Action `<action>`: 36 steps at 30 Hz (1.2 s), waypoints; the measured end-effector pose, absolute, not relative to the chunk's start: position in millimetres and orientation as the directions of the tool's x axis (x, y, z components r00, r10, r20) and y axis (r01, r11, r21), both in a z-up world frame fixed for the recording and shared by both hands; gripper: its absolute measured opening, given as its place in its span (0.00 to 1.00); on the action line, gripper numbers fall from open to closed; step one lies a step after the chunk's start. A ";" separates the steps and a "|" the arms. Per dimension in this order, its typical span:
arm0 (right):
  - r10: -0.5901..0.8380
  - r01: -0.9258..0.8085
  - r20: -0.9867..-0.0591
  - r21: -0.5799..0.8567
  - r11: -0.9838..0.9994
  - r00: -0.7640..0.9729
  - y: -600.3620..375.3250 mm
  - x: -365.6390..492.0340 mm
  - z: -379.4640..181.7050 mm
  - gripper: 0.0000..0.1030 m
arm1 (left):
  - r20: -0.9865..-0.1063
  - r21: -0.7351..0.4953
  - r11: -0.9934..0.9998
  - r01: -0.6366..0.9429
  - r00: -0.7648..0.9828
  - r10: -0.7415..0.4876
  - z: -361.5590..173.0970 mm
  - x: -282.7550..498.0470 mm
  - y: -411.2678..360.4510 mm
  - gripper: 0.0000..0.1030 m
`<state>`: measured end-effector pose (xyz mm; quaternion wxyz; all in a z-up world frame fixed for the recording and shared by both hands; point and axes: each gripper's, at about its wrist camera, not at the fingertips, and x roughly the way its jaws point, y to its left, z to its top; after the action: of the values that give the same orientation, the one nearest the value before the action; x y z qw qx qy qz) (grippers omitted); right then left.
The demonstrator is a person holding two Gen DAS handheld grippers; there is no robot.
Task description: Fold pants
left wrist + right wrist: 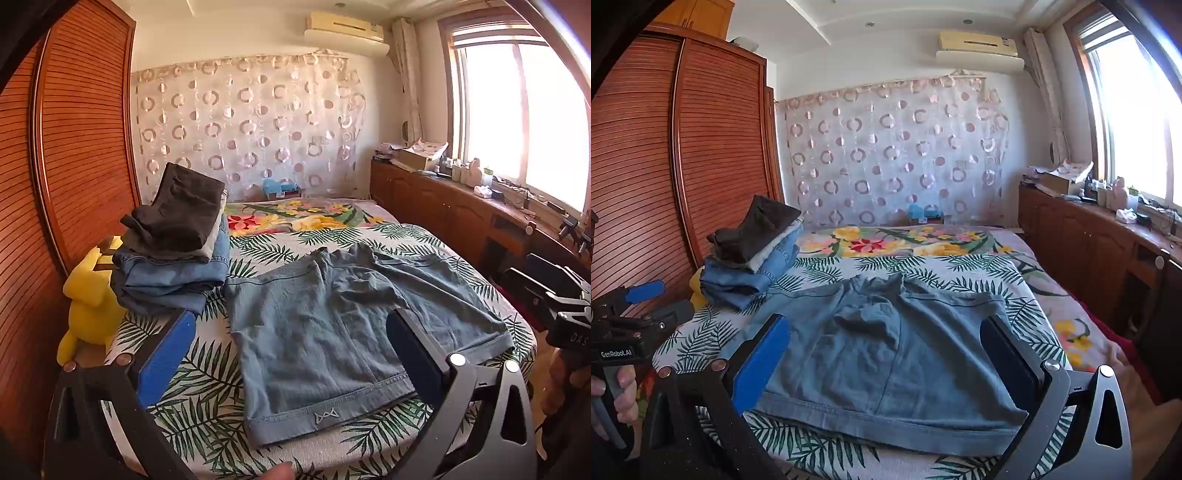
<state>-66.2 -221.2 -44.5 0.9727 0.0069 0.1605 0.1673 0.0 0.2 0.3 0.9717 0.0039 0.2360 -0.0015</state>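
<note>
You are holding both grippers above the near edge of the bed (207,391), and each is standing with its jaws spread wide, gripping nothing. The blue shorts (332,332) are lying flat on the leaf-print cover, legs toward you. Your left gripper (291,354) is hovering over the left leg, your right gripper (886,354) over the right one. A stack of folded clothes (173,251) is sitting just beside the shorts, next to a yellow plush toy (92,295).

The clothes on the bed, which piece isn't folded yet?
The light blue shorts spread flat on the leaf-print bedspread, right before both open grippers. The others, dark pants over denim, sit folded in a stack at the left.
</note>
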 end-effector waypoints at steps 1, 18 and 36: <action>0.328 -0.324 -0.311 0.066 0.944 0.892 -221.0 -66.2 -44.6 1.00 | -0.457 0.013 1.000 0.006 0.889 0.001 0.1 0.0 -0.2 1.00; 0.334 -0.331 -0.309 0.065 0.941 0.890 -219.2 -69.3 -43.9 1.00 | -0.457 0.002 1.000 0.006 0.890 -0.004 1.6 1.3 0.9 1.00; 0.338 -0.334 -0.309 0.068 0.940 0.889 -219.9 -68.7 -45.0 1.00 | -0.448 0.001 1.000 0.005 0.894 -0.004 4.7 -1.5 -0.9 1.00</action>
<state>-68.7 -219.9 -45.0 0.9719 0.0063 0.1599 0.1728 -1.5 -0.9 4.7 0.9731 0.0011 0.2304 -0.0023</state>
